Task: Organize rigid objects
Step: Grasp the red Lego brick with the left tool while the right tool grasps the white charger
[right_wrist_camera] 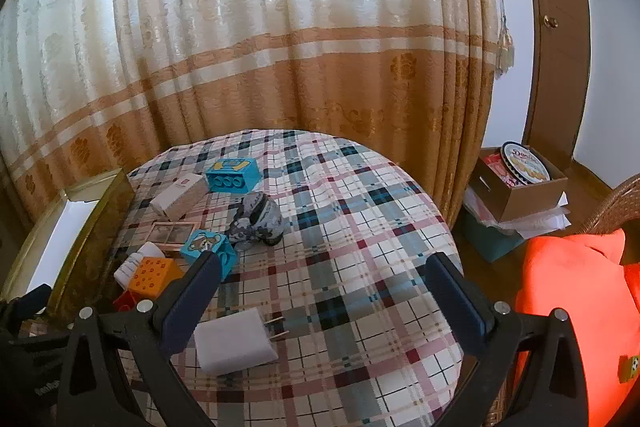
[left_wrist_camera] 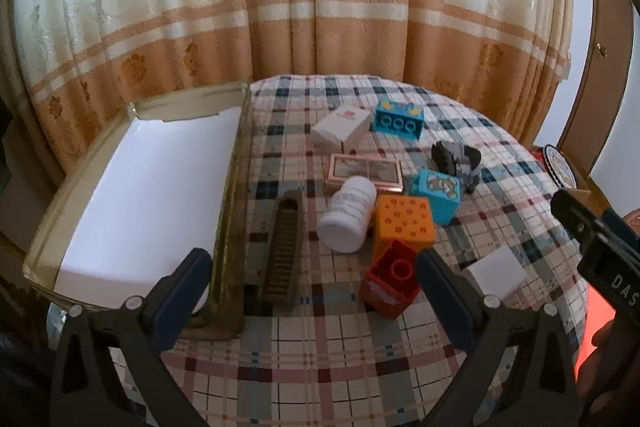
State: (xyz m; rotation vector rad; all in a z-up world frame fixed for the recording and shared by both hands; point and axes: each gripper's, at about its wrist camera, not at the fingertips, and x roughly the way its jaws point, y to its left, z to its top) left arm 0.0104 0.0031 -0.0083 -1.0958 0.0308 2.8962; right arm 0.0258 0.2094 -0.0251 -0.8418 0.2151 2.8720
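1. Left wrist view: the left gripper [left_wrist_camera: 312, 287] sits at the bottom of the frame with its fingers spread wide and nothing between the pads.
2. A gold-rimmed tray [left_wrist_camera: 230, 187] with a white floor fills the left half, resting on the plaid tablecloth [left_wrist_camera: 340, 355].
3. Just right of the tray's wall lies a dark comb [left_wrist_camera: 284, 251]; a white bottle [left_wrist_camera: 349, 213] lies on its side at centre, touching an orange block [left_wrist_camera: 404, 219], with a red block [left_wrist_camera: 390, 279] below it.
4. Higher up are a framed palette [left_wrist_camera: 366, 169], a white box [left_wrist_camera: 342, 127], a long blue block [left_wrist_camera: 398, 121], a blue bear block [left_wrist_camera: 438, 191] and a grey toy elephant [left_wrist_camera: 456, 157].
5. Right wrist view: the right gripper [right_wrist_camera: 320, 303] at the bottom has its fingers spread, empty.
6. A white charger plug [right_wrist_camera: 234, 341] lies at lower centre near the left finger; the block cluster sits at left.
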